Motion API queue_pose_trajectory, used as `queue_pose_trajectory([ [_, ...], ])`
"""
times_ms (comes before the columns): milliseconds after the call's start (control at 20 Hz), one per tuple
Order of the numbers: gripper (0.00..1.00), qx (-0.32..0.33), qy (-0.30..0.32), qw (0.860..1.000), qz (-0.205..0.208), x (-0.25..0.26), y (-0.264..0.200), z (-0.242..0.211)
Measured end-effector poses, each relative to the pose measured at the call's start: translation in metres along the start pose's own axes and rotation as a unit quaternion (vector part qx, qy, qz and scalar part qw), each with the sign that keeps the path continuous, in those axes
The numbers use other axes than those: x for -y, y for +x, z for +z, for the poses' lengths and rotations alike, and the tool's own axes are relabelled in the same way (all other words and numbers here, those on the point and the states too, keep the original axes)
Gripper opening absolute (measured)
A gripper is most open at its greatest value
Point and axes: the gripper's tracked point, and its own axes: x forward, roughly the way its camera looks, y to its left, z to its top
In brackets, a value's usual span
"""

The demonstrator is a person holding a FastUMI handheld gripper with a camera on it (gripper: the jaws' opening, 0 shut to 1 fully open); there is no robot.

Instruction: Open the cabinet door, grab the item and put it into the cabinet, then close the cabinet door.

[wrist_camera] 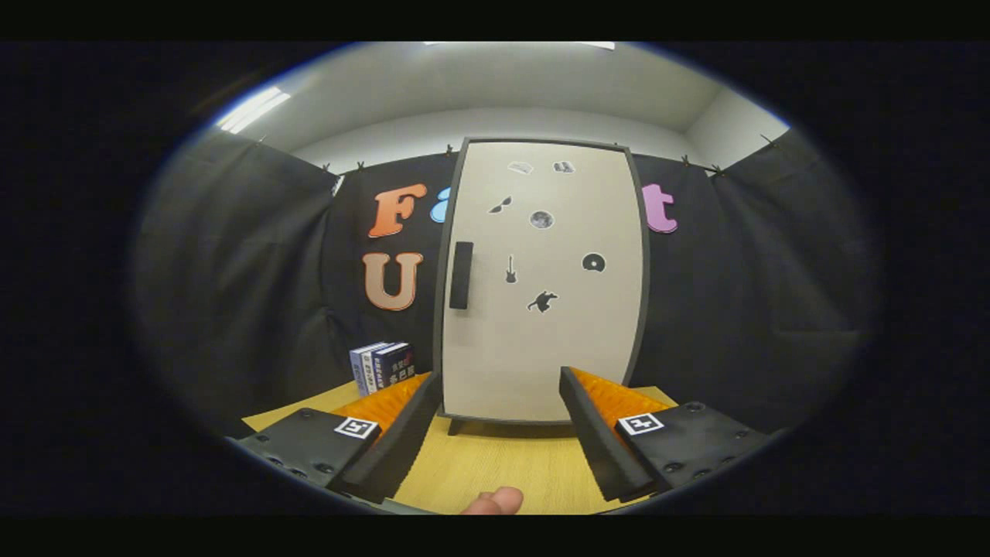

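Ahead, closed cabinet door with black handle, hand-held gripper fingers spread apart (nothing between them) over wooden surface, boxed item beside cabinet.

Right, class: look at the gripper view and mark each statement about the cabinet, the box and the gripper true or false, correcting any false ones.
1. The cabinet door is shut. True.
2. The gripper grips the door handle. False: its fingers are spread with nothing between them, short of the cabinet.
3. The handle sits on the door's left side. True.
4. The box stands right of the cabinet. False: it stands to its left, on the table.
5. The door carries small dark stickers. True.
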Motion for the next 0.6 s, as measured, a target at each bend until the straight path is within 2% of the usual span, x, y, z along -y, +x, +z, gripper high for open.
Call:
queue_pose_trajectory([
  [600, 0.97, -0.003, 0.009, 1.000, -0.014, 0.013, 0.013, -0.001],
])
